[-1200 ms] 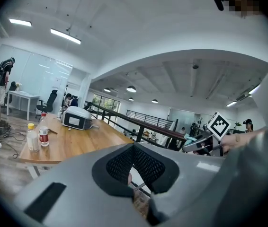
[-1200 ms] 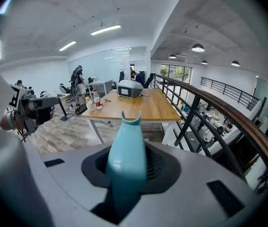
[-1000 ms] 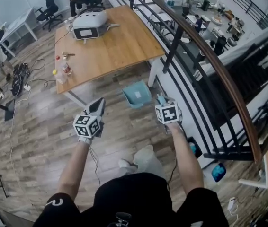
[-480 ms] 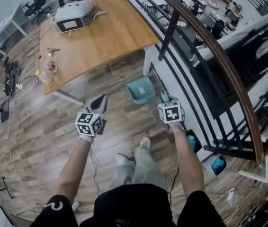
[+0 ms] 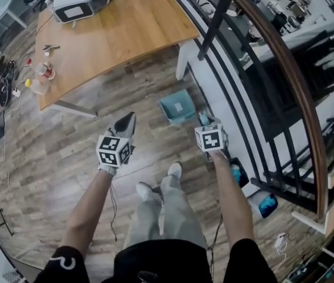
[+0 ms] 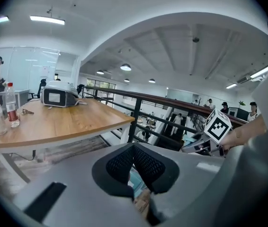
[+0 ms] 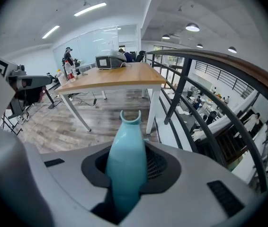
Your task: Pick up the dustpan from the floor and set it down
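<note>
A teal dustpan lies on the wooden floor between the table leg and the railing's base, just beyond both grippers. My right gripper is to the dustpan's right and a little nearer me. It is shut on a teal handle with a forked tip, which sticks out past the jaws; what the handle belongs to is hidden. My left gripper hangs to the dustpan's left, apart from it. In the left gripper view its pads meet at the tip with nothing between them.
A wooden table with a white device and small bottles stands behind the dustpan. A dark railing runs along the right. My shoes are below the grippers. Cables lie at far left.
Both grippers have sunk toward the floor and come closer to the dustpan. My feet have stepped forward, and the table has slid up and left in the head view.
</note>
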The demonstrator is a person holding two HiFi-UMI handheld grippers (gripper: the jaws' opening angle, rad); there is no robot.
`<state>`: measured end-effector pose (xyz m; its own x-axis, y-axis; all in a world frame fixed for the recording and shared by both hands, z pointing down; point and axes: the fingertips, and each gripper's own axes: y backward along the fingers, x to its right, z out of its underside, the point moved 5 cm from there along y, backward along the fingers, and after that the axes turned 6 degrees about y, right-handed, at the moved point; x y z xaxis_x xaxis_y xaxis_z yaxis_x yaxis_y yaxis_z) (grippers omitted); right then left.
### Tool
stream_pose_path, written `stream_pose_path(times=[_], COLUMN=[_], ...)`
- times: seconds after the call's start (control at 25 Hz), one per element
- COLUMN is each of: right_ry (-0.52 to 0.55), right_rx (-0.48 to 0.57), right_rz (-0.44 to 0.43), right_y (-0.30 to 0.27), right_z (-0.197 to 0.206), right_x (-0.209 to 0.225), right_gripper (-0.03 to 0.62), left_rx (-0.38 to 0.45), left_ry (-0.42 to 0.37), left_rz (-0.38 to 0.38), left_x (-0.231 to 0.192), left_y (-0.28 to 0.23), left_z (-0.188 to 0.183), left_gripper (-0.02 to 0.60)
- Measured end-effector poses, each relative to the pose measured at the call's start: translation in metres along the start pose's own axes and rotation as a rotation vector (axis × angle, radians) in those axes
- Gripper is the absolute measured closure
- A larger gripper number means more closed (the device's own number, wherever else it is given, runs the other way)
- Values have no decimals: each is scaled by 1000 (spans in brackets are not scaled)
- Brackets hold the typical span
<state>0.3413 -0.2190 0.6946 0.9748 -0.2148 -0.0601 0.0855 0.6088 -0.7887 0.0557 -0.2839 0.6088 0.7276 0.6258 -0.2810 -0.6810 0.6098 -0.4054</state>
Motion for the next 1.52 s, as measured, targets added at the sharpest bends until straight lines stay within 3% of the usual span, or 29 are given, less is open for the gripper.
stream_pose_path(times=[0.8, 1.52], right_ry=[75, 92], right_rx=[-57, -86], right_rz=[-59, -79], right_y=[-125, -156], right_z=[51, 80], right_x=[-4, -27], right_gripper=[511, 508], left_rx=[-11, -34], left_ry=[156, 216], left_rz=[-76, -96], left_x=[-37, -46], left_y=[-40, -48], left_z=[75, 110], left_gripper=[583, 583])
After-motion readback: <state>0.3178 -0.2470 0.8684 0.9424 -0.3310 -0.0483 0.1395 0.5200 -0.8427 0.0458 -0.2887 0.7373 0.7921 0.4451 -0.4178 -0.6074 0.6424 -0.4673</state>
